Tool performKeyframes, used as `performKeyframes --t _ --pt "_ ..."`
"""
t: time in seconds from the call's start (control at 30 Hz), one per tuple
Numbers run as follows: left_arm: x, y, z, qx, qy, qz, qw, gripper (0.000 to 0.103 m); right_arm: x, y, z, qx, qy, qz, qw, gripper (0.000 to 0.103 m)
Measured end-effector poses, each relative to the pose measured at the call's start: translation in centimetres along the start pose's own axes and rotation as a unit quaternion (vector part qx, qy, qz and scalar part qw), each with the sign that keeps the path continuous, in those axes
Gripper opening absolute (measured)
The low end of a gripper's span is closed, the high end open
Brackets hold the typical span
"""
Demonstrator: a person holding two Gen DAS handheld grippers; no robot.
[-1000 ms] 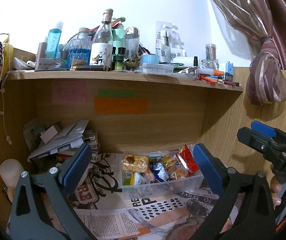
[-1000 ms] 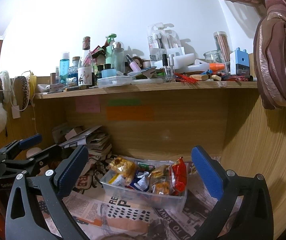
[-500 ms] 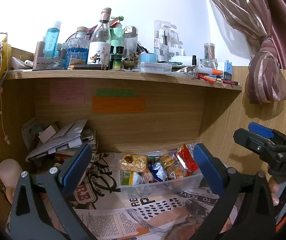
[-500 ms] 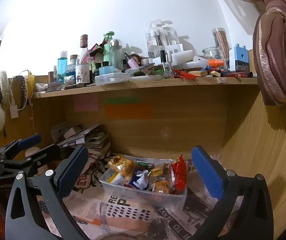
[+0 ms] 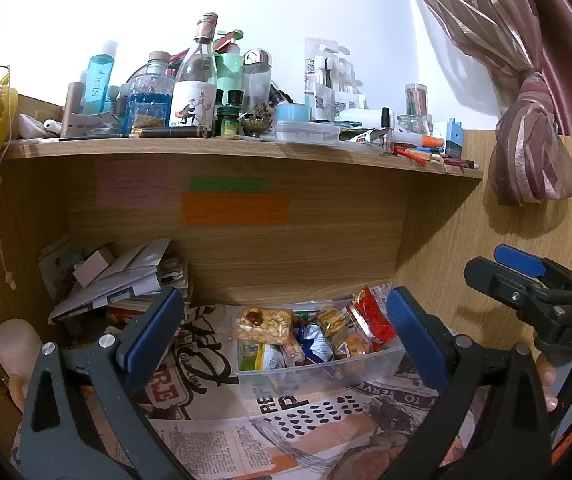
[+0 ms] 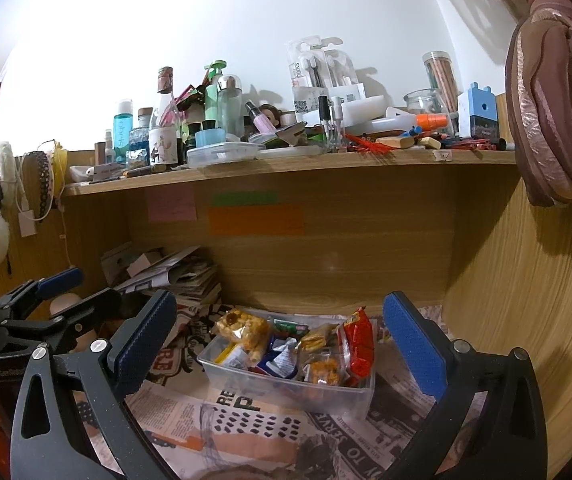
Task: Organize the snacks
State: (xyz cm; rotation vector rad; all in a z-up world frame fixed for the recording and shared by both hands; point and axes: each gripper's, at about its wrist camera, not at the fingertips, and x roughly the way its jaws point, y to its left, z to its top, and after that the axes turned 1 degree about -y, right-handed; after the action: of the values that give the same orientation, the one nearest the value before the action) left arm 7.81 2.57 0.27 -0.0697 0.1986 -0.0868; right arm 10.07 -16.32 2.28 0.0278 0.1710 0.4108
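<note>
A clear plastic bin (image 5: pixel 382 360) (image 6: pixel 326 394) sits on newspaper in the wooden cubby. It holds several snack packets, among them a yellow nut bar pack (image 5: pixel 263 324) (image 6: pixel 241 328) and a red packet (image 5: pixel 372 318) (image 6: pixel 358 344). My left gripper (image 5: pixel 286 332) is open and empty, held back from the bin. My right gripper (image 6: pixel 279 340) is open and empty, also back from the bin. Each gripper shows at the edge of the other's view.
A pile of papers and booklets (image 5: pixel 121 276) (image 6: pixel 173 272) fills the cubby's back left. The shelf above (image 5: pixel 225 146) is crowded with bottles and stationery. A tied curtain (image 5: pixel 526 160) hangs at right. Wooden walls close in both sides.
Both views have shifted slightly, with the shelf and bin sitting a little lower and left in the left view. Both grippers stay open and empty.
</note>
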Motion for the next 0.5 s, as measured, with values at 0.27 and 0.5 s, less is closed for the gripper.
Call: performKeyframes --t 0.27,0.5 --pt "0.06 0.17 -0.09 0.009 -0.006 -0.015 0.9998 0.103 0.07 -0.02 0.00 0.002 0.000 0.002 1.000 0.103" --pt "-0.09 0.42 -0.09 0.009 -0.009 -0.020 0.9997 0.103 0.39 0.00 -0.06 0.000 0.002 0.005 1.000 0.103"
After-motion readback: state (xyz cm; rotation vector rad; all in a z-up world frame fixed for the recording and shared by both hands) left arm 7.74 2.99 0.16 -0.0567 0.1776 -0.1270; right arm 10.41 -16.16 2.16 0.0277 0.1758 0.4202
